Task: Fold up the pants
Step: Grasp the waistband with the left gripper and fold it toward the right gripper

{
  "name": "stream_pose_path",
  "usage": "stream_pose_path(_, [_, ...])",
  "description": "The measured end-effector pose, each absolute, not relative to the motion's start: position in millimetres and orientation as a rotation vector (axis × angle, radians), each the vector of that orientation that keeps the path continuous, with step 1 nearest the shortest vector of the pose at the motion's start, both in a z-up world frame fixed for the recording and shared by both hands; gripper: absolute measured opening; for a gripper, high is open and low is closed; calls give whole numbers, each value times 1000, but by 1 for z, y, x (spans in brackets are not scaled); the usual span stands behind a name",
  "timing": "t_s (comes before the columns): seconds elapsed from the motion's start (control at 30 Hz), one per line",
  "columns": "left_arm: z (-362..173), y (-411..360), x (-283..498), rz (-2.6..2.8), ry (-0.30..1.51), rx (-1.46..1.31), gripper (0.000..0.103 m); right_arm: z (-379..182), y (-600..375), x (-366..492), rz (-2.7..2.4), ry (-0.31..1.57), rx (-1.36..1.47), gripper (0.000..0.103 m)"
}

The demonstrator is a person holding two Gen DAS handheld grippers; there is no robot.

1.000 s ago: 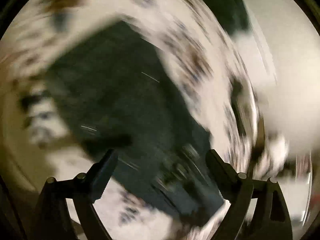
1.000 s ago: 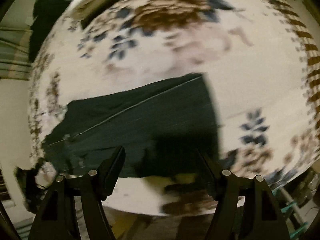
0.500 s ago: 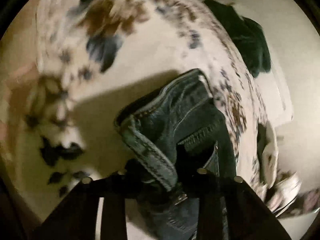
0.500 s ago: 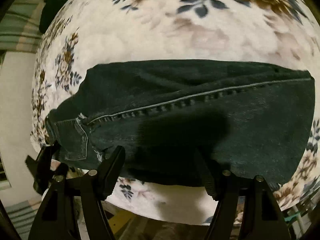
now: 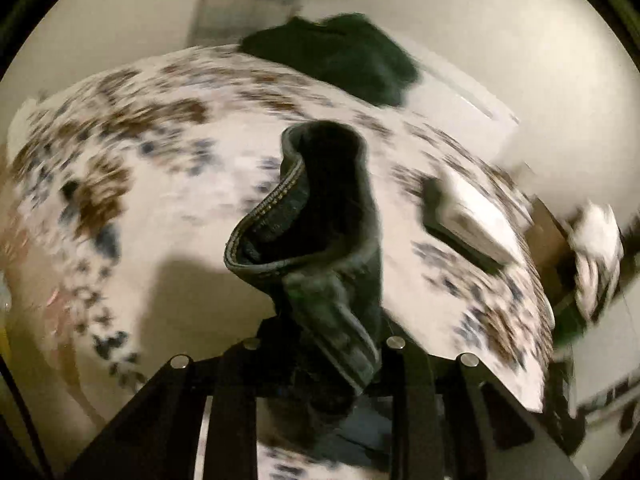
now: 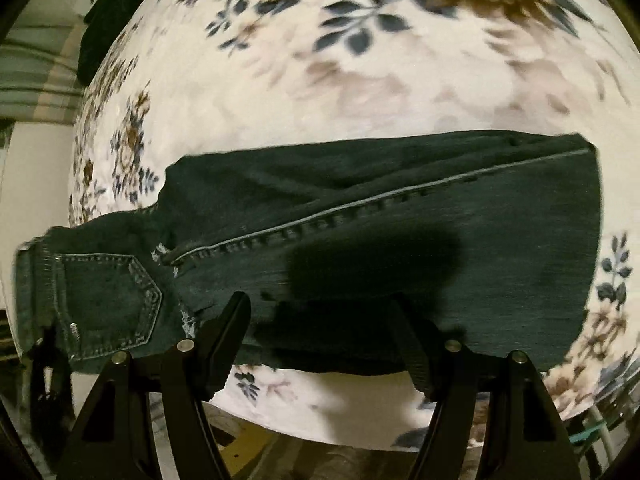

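Observation:
Dark denim pants (image 6: pixel 400 216) lie lengthwise across a floral-covered table (image 6: pixel 320 80), with a back pocket (image 6: pixel 108 300) at the left end. My left gripper (image 5: pixel 324 344) still has its jaws closing, and they pinch the waistband (image 5: pixel 276 208). It holds that end raised off the floral cover (image 5: pixel 160 160), so the waistband curls open in front of the camera. My right gripper (image 6: pixel 324 320) stands open over the near edge of the pant legs, with nothing pressed between its fingers.
A heap of dark clothing (image 5: pixel 340 56) lies at the far corner of the table, also visible as a dark heap (image 6: pixel 100 12) at upper left. A white flat object (image 5: pixel 476 216) rests near the right edge. The table's near edge (image 6: pixel 320 412) drops to the floor.
The left jaws went from wide open over the pants to clamped on the waistband, then lifted it and rolled. The right gripper slid along the legs, staying open.

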State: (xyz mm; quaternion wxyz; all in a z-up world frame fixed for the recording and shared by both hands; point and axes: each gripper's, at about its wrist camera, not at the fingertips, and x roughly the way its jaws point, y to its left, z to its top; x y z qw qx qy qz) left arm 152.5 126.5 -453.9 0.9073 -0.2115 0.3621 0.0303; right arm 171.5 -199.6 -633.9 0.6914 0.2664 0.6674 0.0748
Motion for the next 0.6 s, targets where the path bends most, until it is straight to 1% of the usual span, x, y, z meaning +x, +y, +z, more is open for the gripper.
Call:
stream_pose_path(0.1, [-448,62,155,-63,780,-355,20,-625,-228,167,142,1468,605,73])
stream_pose_path(0.17, [-458,12,158,-138,825,-296,20,-617,-257,161,112,1444,623,73])
stream_pose_path(0.23, [-477,-26,163,-180,881,-250,20,-612,-284,155,75,1428,628,73])
stream_pose_path(0.33, [-524,-76,176,-188,992,-174,19,-614,-325,145,32,1429,631,73])
stream_pose_path(0.5, [-576,-106,193,-156,1090,-68,19,-613,-370,138,28,1425,637,73])
stream_pose_path(0.6, [-578,-116,194,-130,1116,-45,21,-613,-381,138,64,1424,674,73])
